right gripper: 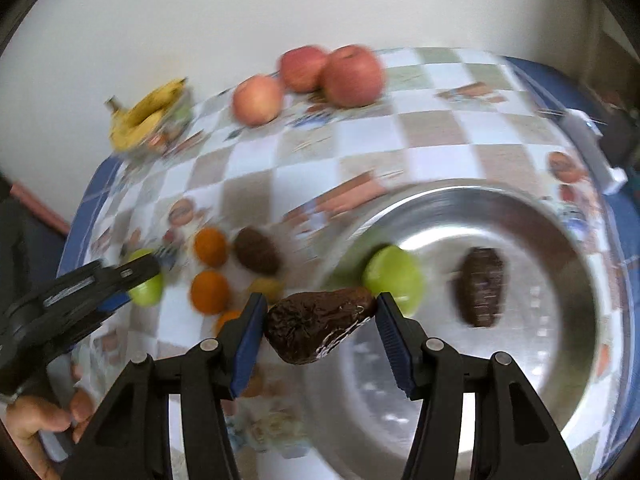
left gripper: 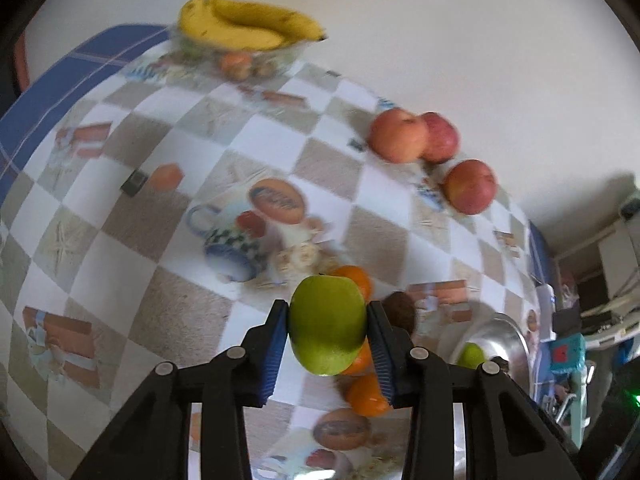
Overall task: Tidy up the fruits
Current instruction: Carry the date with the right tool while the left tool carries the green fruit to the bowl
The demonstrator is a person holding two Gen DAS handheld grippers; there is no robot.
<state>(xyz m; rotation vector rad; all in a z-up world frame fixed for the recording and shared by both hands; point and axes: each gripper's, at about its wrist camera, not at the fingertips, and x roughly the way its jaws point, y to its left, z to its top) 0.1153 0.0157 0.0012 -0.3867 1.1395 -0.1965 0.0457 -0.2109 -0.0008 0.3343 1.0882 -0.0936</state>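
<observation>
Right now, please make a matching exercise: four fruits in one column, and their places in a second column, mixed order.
Fruits:
1. bananas
2. green apple
3. dark brown avocado
4. red apples

Places:
A. between the right gripper fingers
B. on the tablecloth near the wall
C. on the glass bowl
D. between the left gripper fingers

Pairs: 1-C, 2-D, 3-A, 4-B

Black claw (left gripper: 327, 354), blue ribbed pads (left gripper: 275, 354), silver screws.

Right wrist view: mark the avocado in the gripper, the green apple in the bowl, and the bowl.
held avocado (right gripper: 318, 330), right wrist view, middle.
bowl apple (right gripper: 394, 276), right wrist view, top.
metal bowl (right gripper: 452, 192), right wrist view, far rim.
</observation>
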